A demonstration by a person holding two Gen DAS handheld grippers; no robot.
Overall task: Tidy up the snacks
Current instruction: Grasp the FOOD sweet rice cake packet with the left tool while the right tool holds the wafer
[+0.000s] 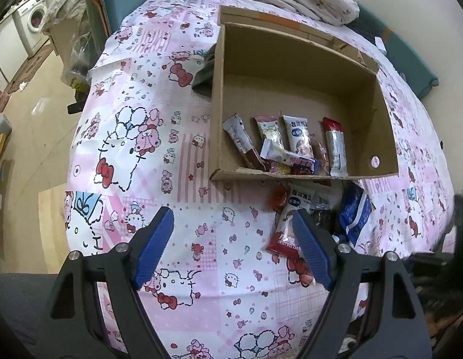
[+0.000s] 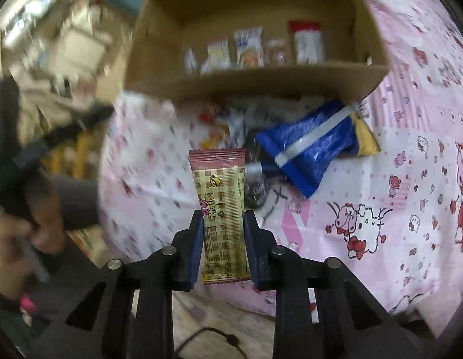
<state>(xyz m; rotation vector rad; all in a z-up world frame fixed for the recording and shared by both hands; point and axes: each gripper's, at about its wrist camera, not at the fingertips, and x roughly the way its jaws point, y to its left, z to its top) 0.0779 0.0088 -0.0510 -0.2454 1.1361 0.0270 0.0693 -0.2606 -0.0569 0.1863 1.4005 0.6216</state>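
Snack wrapper, long and yellow-checked with pink ends (image 2: 222,209), is clamped in my right gripper (image 2: 222,233), long axis pointing far toward the open brown cardboard box (image 1: 378,137) straight ahead. My left gripper (image 1: 234,233) hangs spread, empty. Six or so packets lie inside; a loose pile sits near its front wall
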